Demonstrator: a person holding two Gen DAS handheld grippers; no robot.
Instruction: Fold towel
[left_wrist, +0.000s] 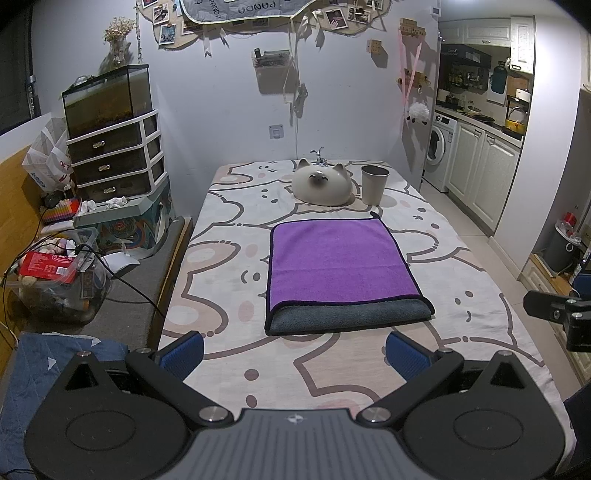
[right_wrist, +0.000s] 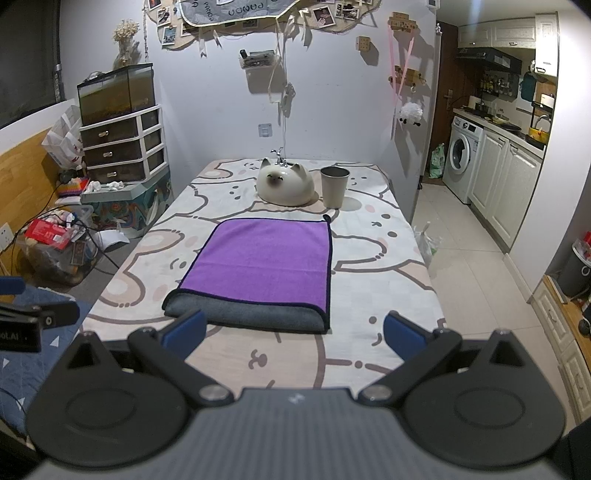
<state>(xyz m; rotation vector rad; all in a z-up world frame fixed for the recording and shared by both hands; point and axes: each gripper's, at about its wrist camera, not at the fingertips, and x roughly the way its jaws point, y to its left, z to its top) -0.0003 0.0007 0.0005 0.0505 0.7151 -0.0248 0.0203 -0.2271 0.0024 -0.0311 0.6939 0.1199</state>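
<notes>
Towel (left_wrist: 341, 266), purple face up with its grey underside showing along the near fold, lies flat mid-table on the cartoon-print tablecloth (left_wrist: 461, 295), apparently folded once already so both grippers can reach the near edge. Ceramic cat (left_wrist: 322, 183) and cup (left_wrist: 374, 184) stand beyond it. Left gripper (left_wrist: 295, 354) and right gripper (right_wrist: 293, 334) are both spread wide, holding and touching nothing.

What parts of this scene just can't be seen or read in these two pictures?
- Underside of the towel: hidden by its own purple top layer, both views.
- The metal piece: partly hidden behind the cat figure, both views.
- Wall photos: too small, cut by the top edge.
- Inside the cup: dark, contents unclear.
</notes>
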